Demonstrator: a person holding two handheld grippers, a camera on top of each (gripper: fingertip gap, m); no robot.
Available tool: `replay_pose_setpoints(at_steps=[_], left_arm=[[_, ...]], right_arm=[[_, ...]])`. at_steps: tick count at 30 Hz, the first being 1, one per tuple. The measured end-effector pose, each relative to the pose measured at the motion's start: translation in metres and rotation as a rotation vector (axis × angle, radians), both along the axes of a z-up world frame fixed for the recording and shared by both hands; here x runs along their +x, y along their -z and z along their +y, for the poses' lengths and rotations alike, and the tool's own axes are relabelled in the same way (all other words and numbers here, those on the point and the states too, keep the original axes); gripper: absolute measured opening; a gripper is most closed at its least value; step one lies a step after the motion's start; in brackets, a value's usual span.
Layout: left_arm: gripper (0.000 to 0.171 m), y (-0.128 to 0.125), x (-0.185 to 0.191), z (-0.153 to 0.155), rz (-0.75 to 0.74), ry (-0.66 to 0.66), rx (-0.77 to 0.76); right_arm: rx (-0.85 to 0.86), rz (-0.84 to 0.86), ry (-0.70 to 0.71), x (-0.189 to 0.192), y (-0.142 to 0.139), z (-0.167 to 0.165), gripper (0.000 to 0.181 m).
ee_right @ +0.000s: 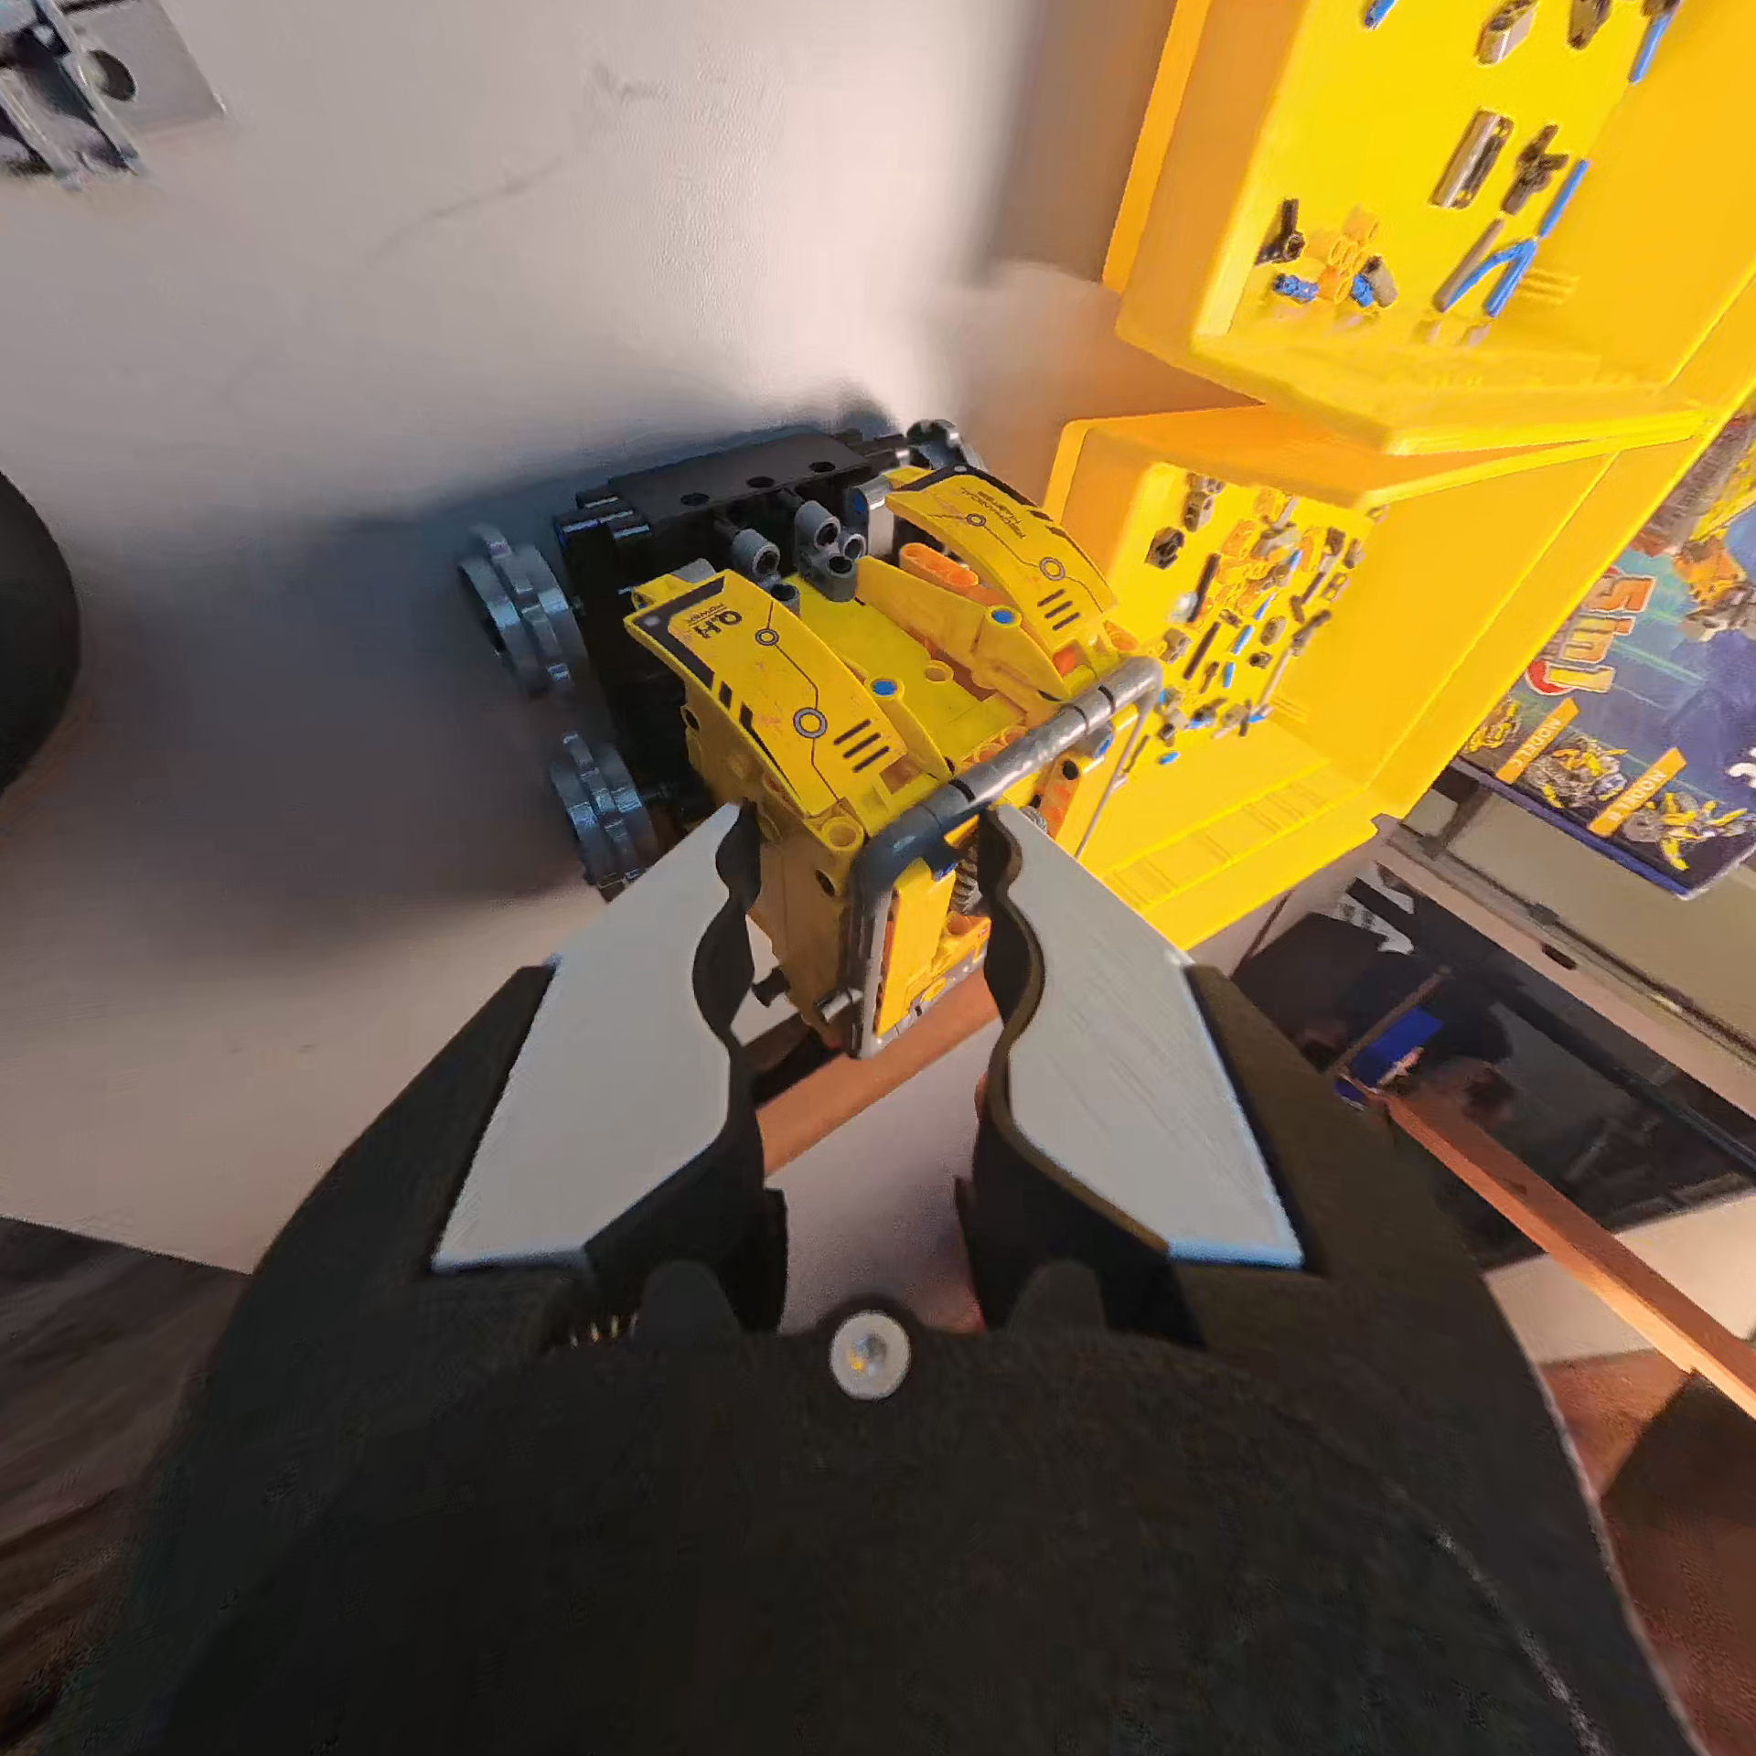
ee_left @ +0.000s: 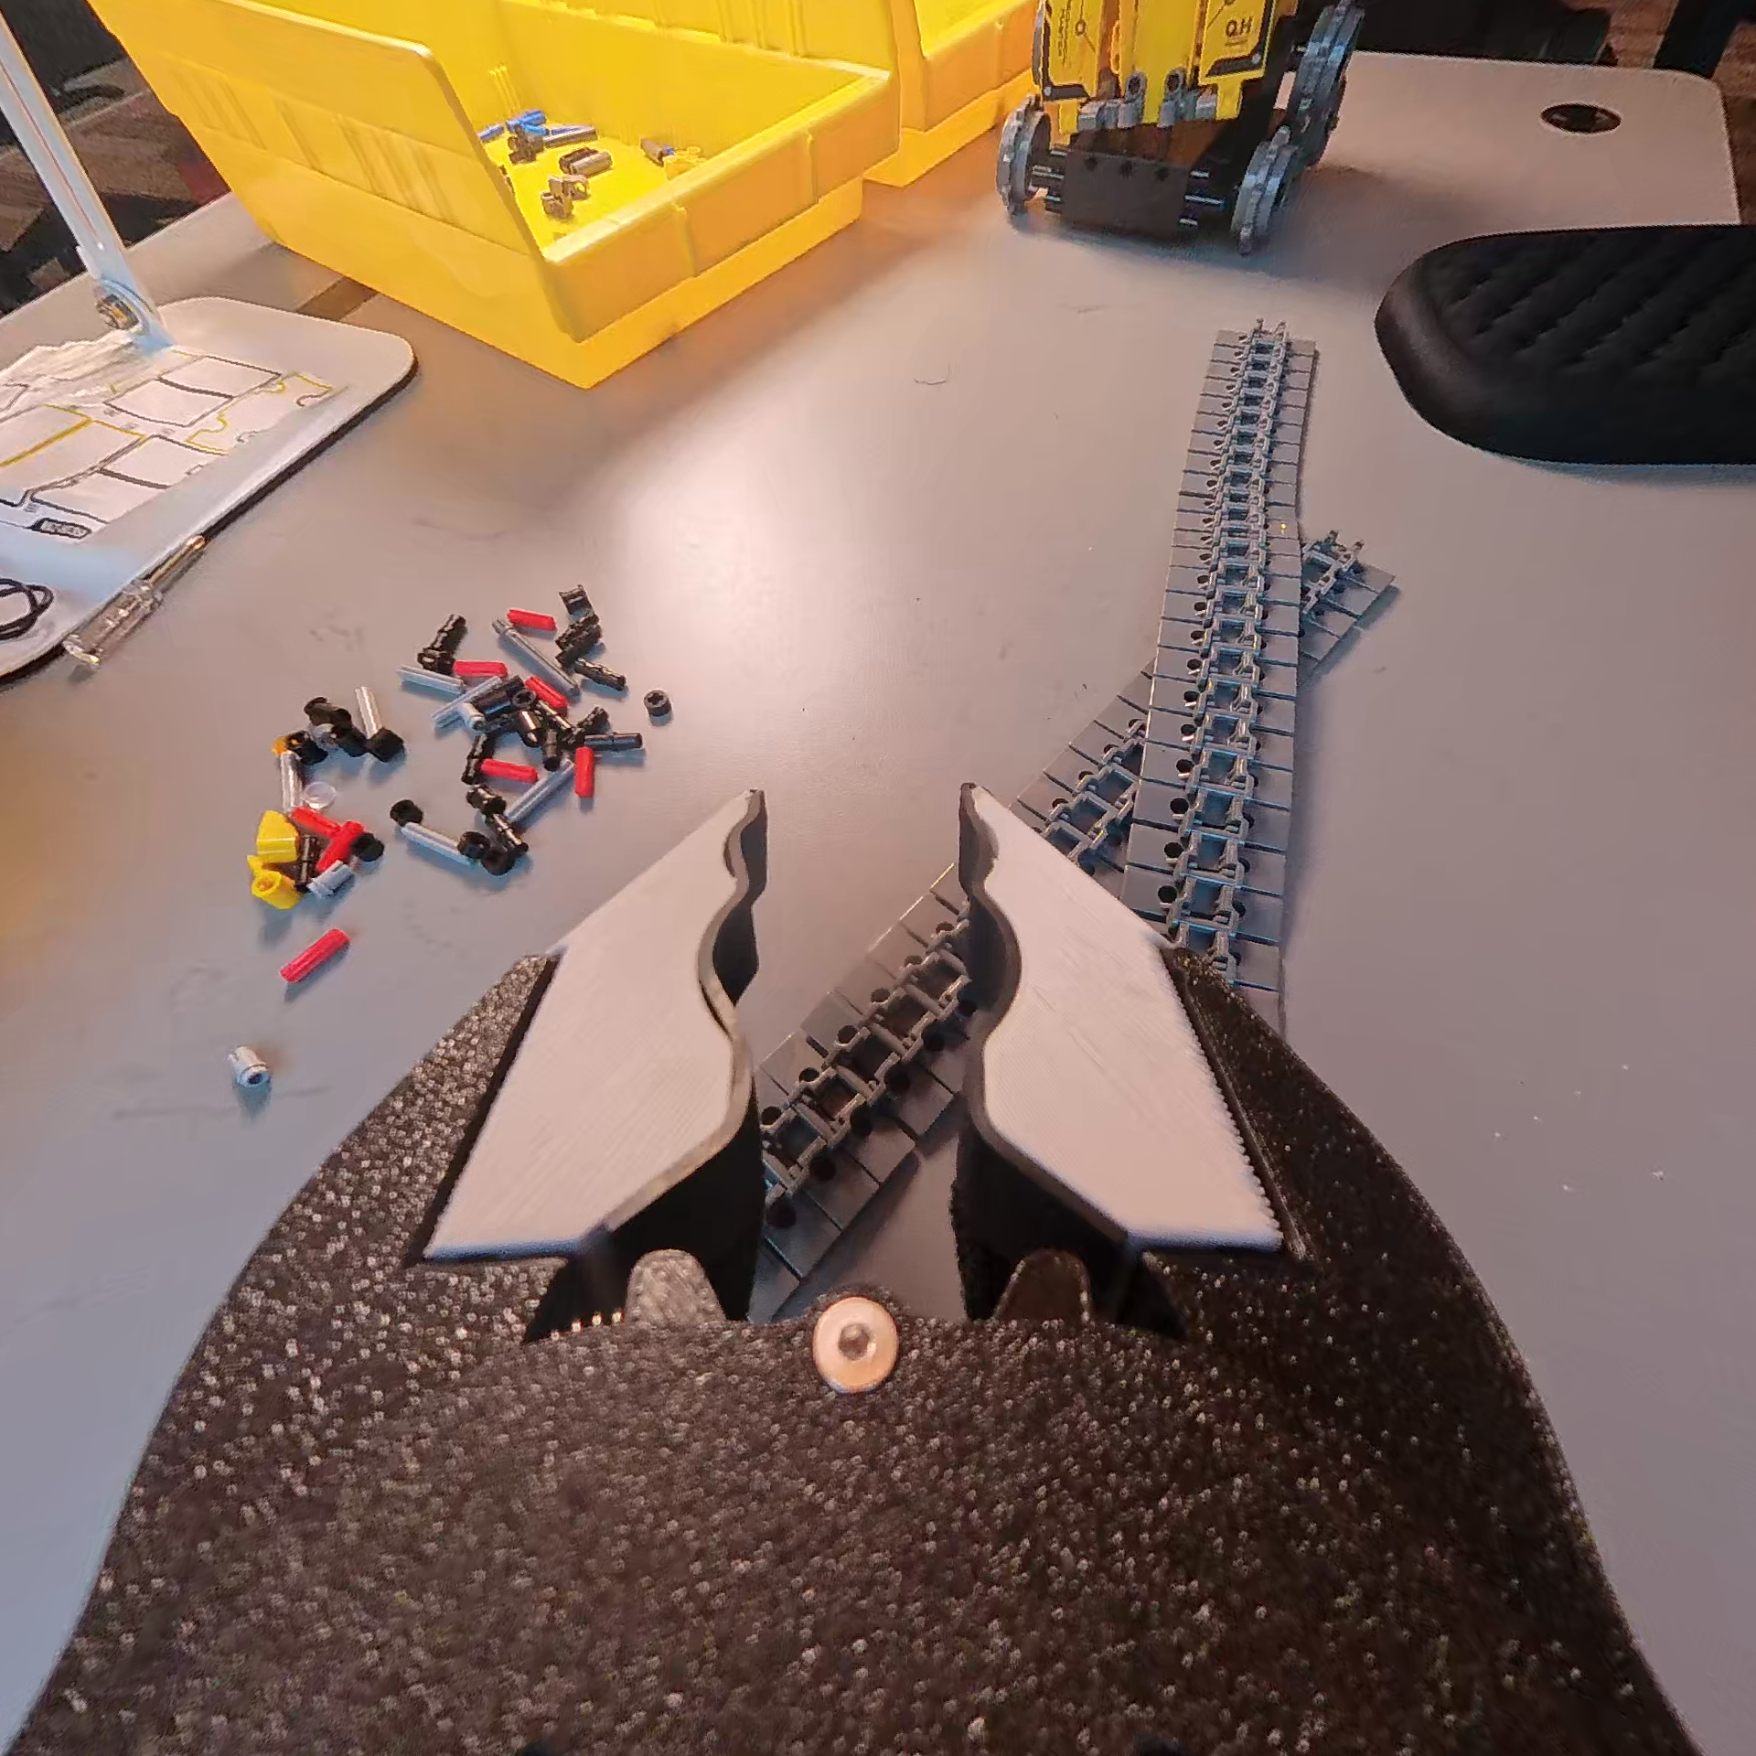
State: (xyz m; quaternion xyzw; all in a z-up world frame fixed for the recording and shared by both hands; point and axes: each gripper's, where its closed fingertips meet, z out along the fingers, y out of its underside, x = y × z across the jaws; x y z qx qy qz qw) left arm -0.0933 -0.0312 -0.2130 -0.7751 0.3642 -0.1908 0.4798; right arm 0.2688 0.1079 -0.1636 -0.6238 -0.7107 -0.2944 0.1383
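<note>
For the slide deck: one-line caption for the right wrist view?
Right gripper, open, straddles the grey bar of a yellow brick-built vehicle beside yellow parts bins.

**Plastic, print ridges and a matt grey top**

The worktop looks smooth, matt grey, lightly scuffed. The yellow bins are glossy moulded plastic, as is the yellow toy vehicle, whose grey wheels look like duller plastic. The two track strips are matt grey plastic links. The loose small parts are shiny plastic. The left gripper has fingers with finely ridged matt grey faces, a rough speckled black body and a bright metal screw. The black pad has a quilted, cloth-like surface.
</note>
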Motion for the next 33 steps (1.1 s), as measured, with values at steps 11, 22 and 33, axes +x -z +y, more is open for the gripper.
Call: replay_pose_setpoints(at_steps=[11,22,33], left_arm=[[0.047,-0.011,0.002,0.000,-0.054,0.008,0.030],[0.057,0.007,-0.036,-0.001,0.112,0.004,-0.107],[0.050,0.045,-0.045,-0.028,0.288,0.129,-0.289]], right_arm=[[-0.232,0.815,-0.044,-0.091,-0.030,-0.059,0.068],[-0.662,0.812,-0.216,-0.215,0.083,-0.136,0.053],[-0.760,0.676,-0.335,-0.228,0.088,-0.119,0.013]])
